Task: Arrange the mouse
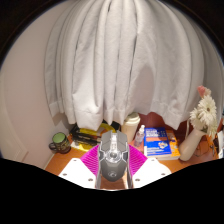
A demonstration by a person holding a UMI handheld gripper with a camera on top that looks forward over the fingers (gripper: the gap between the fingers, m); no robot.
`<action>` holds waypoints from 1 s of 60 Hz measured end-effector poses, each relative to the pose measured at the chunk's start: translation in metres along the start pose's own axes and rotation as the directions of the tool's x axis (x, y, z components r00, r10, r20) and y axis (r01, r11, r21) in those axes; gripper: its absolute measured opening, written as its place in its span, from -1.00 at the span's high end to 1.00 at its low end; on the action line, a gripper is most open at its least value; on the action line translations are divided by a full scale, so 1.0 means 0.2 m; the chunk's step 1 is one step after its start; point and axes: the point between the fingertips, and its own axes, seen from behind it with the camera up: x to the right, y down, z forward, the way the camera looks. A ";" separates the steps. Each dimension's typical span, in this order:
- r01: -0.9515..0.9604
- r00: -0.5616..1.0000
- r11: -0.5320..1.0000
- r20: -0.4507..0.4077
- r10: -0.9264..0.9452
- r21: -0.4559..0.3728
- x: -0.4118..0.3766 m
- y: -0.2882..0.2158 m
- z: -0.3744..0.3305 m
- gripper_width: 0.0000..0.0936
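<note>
Gripper view: one mouse (113, 160), one mug (60, 142), one vase (192, 143) of pale flowers (204, 110), one blue box (159, 141), and one white curtain (120, 60) filling the twelve o'clock stretch. The mouse is grey and silvery, glossy, seen end-on with a darker strip down its middle. It sits at six o'clock, clamped in the gripper (113, 163): both pink pads (91, 159) press its sides, the fingers only as far apart as its body. The mug stands at nine o'clock, the box and vase toward three to four o'clock, on the orange table (70, 161).
</note>
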 end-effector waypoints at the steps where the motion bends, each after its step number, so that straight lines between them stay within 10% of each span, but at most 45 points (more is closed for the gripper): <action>1: 0.000 1.000 1.000 -0.008 0.000 0.009 0.07 -0.03 -0.02 0.20; 12: -0.038 0.995 0.999 -0.087 0.041 0.036 0.70 -0.05 -0.08 0.21; 44: -0.147 0.986 0.943 -0.116 0.117 -0.297 0.94 1.05 0.37 0.21; 60: -0.151 0.983 0.943 -0.149 0.111 -0.297 0.95 1.07 0.40 -0.22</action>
